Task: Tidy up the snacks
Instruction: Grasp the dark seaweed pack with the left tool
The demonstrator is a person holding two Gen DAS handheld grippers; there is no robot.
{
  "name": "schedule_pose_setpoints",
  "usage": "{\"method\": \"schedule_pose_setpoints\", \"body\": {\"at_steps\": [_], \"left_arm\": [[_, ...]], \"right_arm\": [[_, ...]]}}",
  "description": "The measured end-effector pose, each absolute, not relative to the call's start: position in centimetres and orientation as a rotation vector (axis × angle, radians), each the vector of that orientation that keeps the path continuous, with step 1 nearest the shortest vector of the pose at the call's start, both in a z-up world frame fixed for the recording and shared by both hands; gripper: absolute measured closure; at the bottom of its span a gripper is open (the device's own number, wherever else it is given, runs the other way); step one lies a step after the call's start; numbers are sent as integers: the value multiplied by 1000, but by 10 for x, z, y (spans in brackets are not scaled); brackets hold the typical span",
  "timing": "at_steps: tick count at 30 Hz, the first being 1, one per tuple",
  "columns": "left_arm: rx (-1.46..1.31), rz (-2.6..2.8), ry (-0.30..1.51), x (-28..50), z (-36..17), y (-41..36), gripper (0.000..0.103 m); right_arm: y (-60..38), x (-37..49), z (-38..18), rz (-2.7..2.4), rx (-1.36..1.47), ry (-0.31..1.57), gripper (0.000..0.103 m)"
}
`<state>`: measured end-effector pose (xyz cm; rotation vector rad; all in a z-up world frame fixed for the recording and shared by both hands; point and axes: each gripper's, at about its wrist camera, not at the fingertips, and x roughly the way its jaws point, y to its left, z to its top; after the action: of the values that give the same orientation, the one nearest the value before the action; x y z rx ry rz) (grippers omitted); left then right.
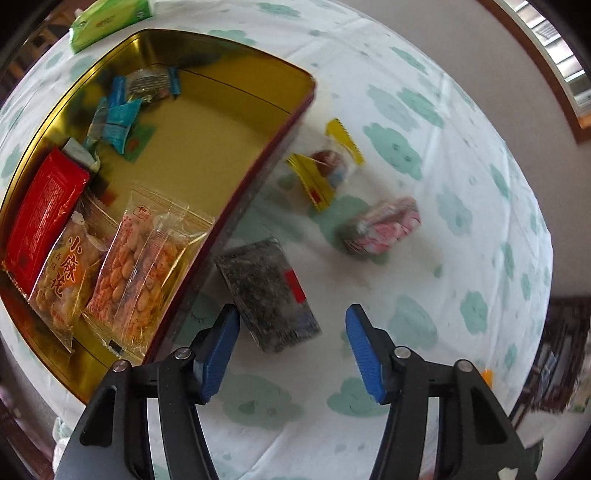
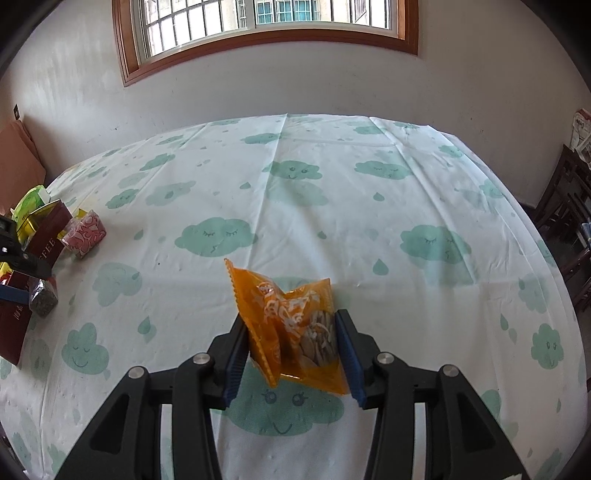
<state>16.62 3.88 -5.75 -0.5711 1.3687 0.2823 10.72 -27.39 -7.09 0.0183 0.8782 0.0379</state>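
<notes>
Setting: white-walled room with a wood-framed barred window [image 2: 273, 18]; a tabletop under a white cloth printed with green clouds [image 2: 332, 206].
Left hand-held gripper [image 1: 291, 347]: released, its blue pads spread wide above the cloth, holding nothing.
Dark speckled rectangular packet [image 1: 267, 293]: lies on the cloth just ahead of the left pad, close beside the tin's outer wall.
Gold-lined, dark red rectangular tin [image 1: 236, 110]: holds a red foil packet [image 1: 42, 212], two clear bags of orange-printed crackers [image 1: 144, 266] and small blue-wrapped sweets [image 1: 118, 122] along its left side.
Loose snacks on the cloth: a yellow-edged clear wrapper [image 1: 325, 166] and a pink patterned packet [image 1: 382, 225], both blurred, beyond the speckled packet.
Green tissue pack [image 1: 107, 20]: behind the tin.
Right hand-held gripper [image 2: 291, 347]: clenched on an orange plastic bag of pale seeds [image 2: 295, 325], held upright and crumpled above the cloth, well apart from the tin.
</notes>
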Motion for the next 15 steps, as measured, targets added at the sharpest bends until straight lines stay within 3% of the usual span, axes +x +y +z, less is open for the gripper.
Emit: {"method": "schedule_pose_setpoints", "body": {"at_steps": [4, 6, 7, 15], "left_arm": [[-542, 302, 1346, 169, -59, 36, 49], [-504, 293, 1332, 171, -59, 32, 57], [-478, 293, 1326, 173, -58, 30, 67], [-248, 177, 1320, 177, -60, 9, 71]], "right_arm": [[-274, 107, -71, 38, 20, 878, 56], [-274, 107, -71, 38, 20, 878, 56], [-274, 107, -71, 39, 20, 878, 56], [-273, 107, -71, 38, 20, 878, 56]]}}
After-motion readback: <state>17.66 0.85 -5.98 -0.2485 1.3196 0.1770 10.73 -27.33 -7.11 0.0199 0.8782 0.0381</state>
